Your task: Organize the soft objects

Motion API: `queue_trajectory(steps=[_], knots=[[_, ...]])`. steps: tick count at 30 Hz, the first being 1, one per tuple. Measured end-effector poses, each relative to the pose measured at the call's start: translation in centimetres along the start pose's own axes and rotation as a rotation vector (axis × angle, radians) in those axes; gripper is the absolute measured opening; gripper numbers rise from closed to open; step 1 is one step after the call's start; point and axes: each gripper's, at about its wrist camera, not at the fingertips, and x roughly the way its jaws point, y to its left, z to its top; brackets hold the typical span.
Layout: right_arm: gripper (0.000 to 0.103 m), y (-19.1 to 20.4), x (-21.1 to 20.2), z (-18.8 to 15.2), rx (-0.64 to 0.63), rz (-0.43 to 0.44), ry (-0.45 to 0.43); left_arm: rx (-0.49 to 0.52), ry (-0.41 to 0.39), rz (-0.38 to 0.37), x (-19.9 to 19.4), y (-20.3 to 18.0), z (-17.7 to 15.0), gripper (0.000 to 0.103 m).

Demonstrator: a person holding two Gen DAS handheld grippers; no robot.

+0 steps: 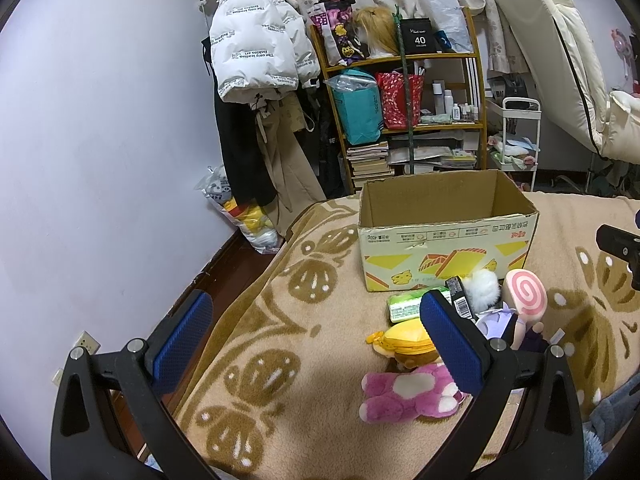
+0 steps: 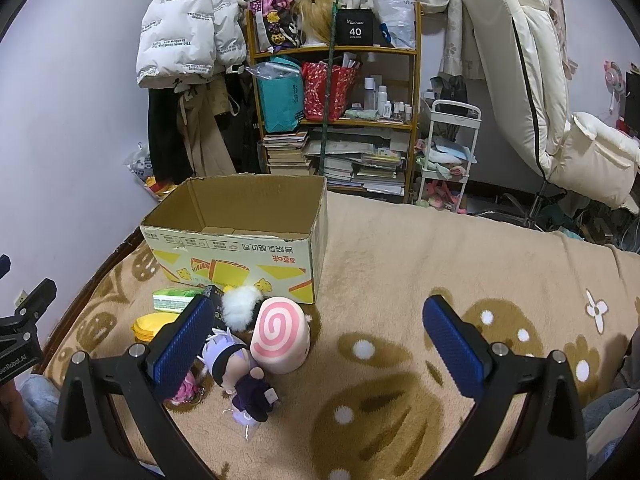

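Note:
An open cardboard box [image 1: 444, 232] [image 2: 240, 240] stands on the patterned blanket, with nothing visible inside it. In front of it lies a heap of toys: a pink plush bear [image 1: 404, 396], a yellow-capped doll [image 1: 404, 340], a pink-swirl roll plush [image 1: 524, 294] [image 2: 282, 334], a white fluffy pompom [image 1: 482, 286] [image 2: 240, 306], a purple-haired doll [image 2: 236, 372] and a green packet [image 1: 404, 306] [image 2: 174, 300]. My left gripper [image 1: 316, 344] is open, left of the heap. My right gripper [image 2: 320, 348] is open above the blanket, its left finger by the purple-haired doll.
The brown-and-beige blanket [image 2: 440, 264] covers the bed. Beyond it stand a cluttered wooden shelf [image 1: 404, 92] [image 2: 340, 92], hanging coats [image 1: 256, 40], a white trolley [image 2: 448, 148] and a cream recliner [image 2: 540, 80]. The floor edge and wall lie to the left.

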Motion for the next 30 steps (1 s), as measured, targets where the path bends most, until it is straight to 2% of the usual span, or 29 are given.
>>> queue_trajectory(steps=[30], knots=[[0.103,0.49,0.76,-0.70,0.000,0.000,0.015,0.005,-0.004,0.003,-0.08,0.40,0.05,0.102]])
